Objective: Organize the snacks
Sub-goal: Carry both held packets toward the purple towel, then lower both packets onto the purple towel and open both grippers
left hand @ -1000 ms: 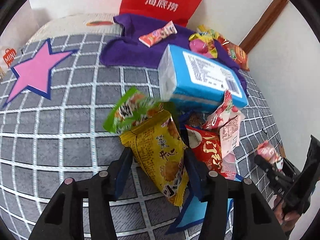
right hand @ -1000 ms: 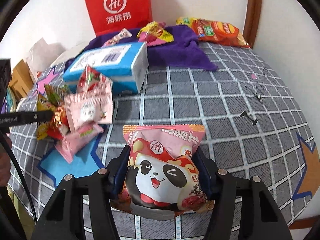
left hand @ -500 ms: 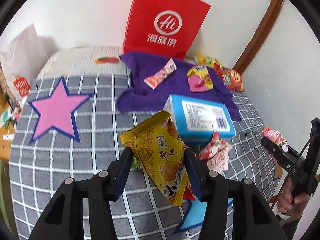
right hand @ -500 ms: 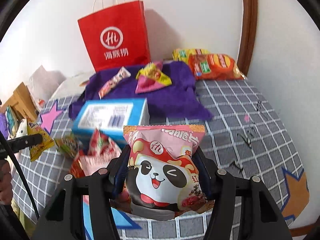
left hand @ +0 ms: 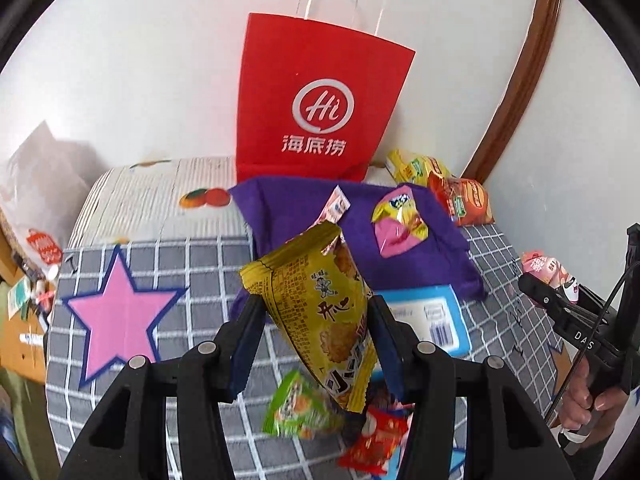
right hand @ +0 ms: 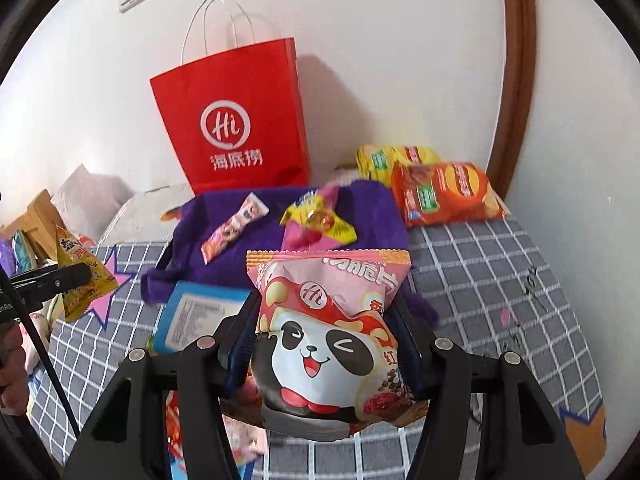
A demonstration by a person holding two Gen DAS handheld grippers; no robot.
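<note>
Yellow cracker packet (left hand: 320, 312) is clamped in the left gripper (left hand: 316, 344), lifted off the grid cloth (left hand: 192, 264) compared with a second ago, when it sat low over the loose pile. That pile now shows below the fingers: green packet (left hand: 298, 410) blurred, red packet (left hand: 378, 442) beside it. The red paper bag (left hand: 316, 108) has come into full view, handles and all, standing against the wall just behind the purple towel (left hand: 420, 264). So the camera has risen and tilted toward the bag.

Right gripper (right hand: 324, 340) is likewise squeezed on the pink panda packet (right hand: 328, 332), raised from the cloth, bag now dead ahead in that view too. Blue box (right hand: 196, 312) lies in front of the towel, on the near side from the bag. Striped stick pack (right hand: 234, 228) and yellow-pink packet (right hand: 316, 220) lie on the towel; orange packet (right hand: 444, 192) to the bag's right, by the wall.

Judgement: both picks done, carry phase; likely drop target is the bag or towel. Several snacks not yet sorted.
</note>
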